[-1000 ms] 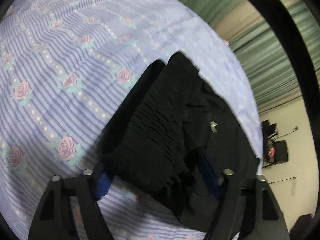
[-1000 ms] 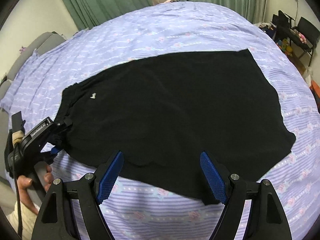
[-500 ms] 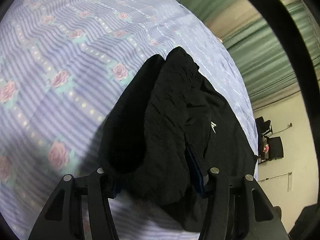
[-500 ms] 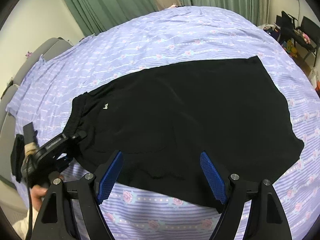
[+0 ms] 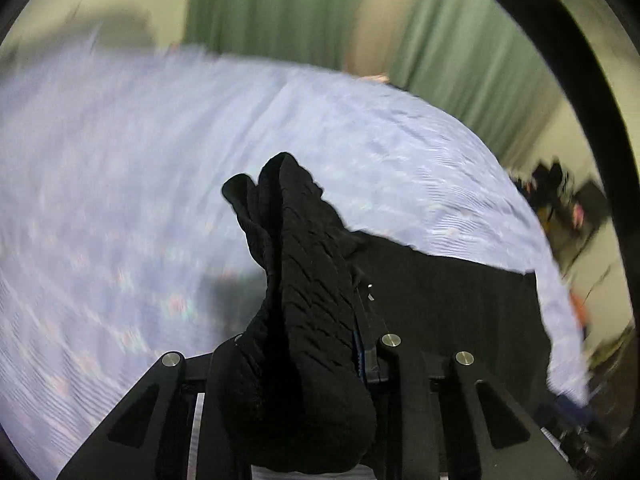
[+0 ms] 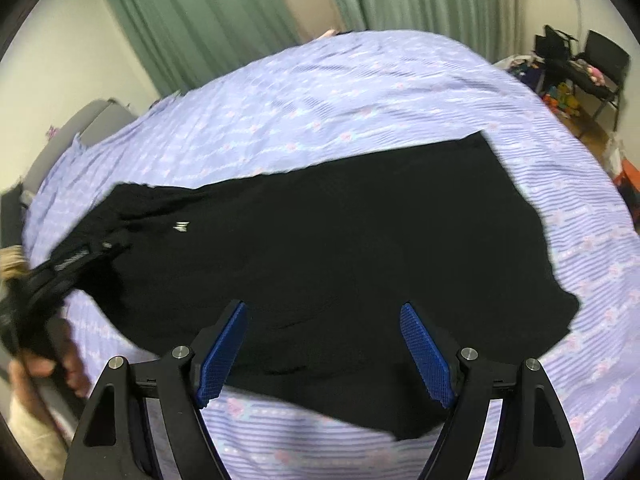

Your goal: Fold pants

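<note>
Black pants [image 6: 340, 240] lie spread on a purple flowered bedsheet [image 6: 340, 92], with a small white logo near the waistband. My left gripper [image 5: 304, 344] is shut on the bunched elastic waistband [image 5: 304, 264] and holds it lifted off the bed; the rest of the pants [image 5: 452, 304] trails to the right. In the right wrist view the left gripper [image 6: 60, 264] shows at the far left, gripping the waist end. My right gripper [image 6: 324, 352] is open and empty, hovering above the near edge of the pants.
Green curtains [image 6: 208, 16] hang behind the bed. A chair and clutter [image 6: 576, 68] stand at the far right by the wall. A grey sofa [image 6: 80, 124] sits at the bed's left side. The person's hand [image 6: 60, 364] holds the left gripper.
My left gripper closed on the waistband and lifted it up, tilting its view toward the curtains. My right gripper rose slightly and stayed open.
</note>
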`<state>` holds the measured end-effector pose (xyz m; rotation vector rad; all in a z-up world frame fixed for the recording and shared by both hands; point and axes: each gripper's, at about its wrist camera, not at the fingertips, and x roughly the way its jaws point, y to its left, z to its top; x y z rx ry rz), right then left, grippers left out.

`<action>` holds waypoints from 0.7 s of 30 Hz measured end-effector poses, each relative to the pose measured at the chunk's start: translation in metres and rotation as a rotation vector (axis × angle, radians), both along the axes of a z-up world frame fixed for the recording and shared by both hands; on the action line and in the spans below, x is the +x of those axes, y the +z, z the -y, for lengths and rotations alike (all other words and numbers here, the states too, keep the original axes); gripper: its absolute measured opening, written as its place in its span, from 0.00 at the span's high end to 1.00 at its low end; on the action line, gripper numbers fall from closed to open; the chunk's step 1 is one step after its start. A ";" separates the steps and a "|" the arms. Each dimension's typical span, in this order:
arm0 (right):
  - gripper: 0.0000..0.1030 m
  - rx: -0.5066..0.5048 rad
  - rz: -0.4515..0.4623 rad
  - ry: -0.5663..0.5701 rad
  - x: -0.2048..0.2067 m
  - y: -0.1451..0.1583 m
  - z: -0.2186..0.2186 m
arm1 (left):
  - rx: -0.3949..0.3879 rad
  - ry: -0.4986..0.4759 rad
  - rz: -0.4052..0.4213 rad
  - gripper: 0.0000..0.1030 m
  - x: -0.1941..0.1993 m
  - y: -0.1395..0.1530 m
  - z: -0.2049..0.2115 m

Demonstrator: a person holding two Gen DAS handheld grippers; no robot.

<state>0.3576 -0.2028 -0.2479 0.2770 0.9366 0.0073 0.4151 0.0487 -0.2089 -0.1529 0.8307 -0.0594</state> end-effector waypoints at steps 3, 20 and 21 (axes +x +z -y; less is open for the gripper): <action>0.23 -0.017 0.016 -0.053 -0.008 0.010 0.026 | 0.160 -0.090 0.067 0.74 -0.004 0.027 0.050; 0.23 -0.115 0.012 -0.347 -0.035 0.005 0.157 | 0.163 -0.554 0.014 0.75 0.036 -0.008 0.291; 0.23 -0.115 0.005 -0.362 -0.037 0.001 0.162 | 0.164 -0.574 0.002 0.75 0.030 -0.015 0.296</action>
